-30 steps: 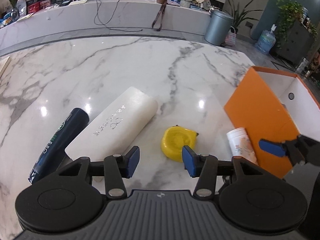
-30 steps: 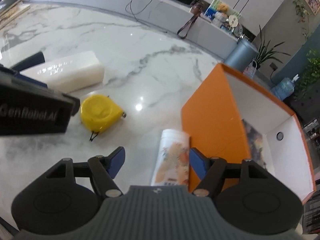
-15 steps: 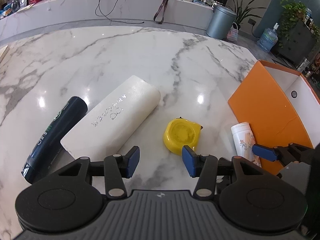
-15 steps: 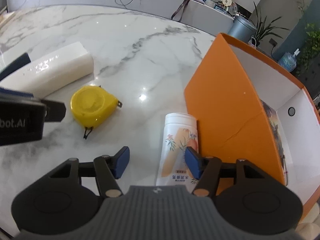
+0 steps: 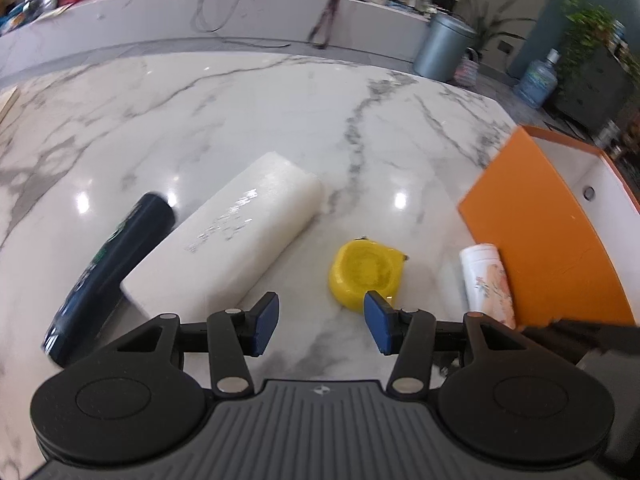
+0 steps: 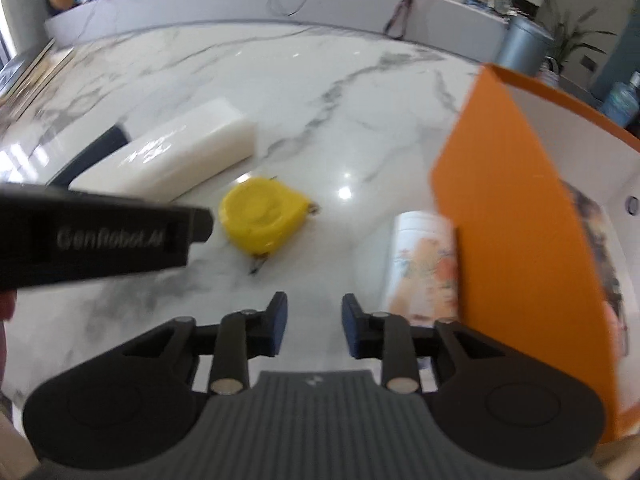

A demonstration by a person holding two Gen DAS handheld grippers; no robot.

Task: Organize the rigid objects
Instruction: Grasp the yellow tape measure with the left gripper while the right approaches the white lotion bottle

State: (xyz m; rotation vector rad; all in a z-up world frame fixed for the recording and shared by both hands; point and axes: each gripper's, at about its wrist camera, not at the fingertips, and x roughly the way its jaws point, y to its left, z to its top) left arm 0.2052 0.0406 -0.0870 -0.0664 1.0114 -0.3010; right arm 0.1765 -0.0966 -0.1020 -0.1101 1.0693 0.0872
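A yellow tape measure (image 5: 364,272) (image 6: 262,214) lies on the marble table (image 5: 256,120). A white flower-printed bottle (image 5: 486,284) (image 6: 424,264) lies against the orange box (image 5: 536,240) (image 6: 516,216). A long white box (image 5: 228,236) (image 6: 168,158) and a dark tube (image 5: 108,272) (image 6: 92,152) lie at the left. My left gripper (image 5: 318,322) is open and empty, just short of the tape measure. My right gripper (image 6: 314,330) is open and empty, left of the bottle's near end.
The orange box is open with a white inside (image 6: 580,152) that holds a printed item (image 6: 600,240). The left gripper's body (image 6: 100,236) crosses the left of the right wrist view. A grey bin (image 5: 442,50) and plants stand beyond the table's far edge.
My right gripper has shifted left, so the bottle now lies right of its fingers, and its jaws have narrowed. My left gripper has pulled back slightly.
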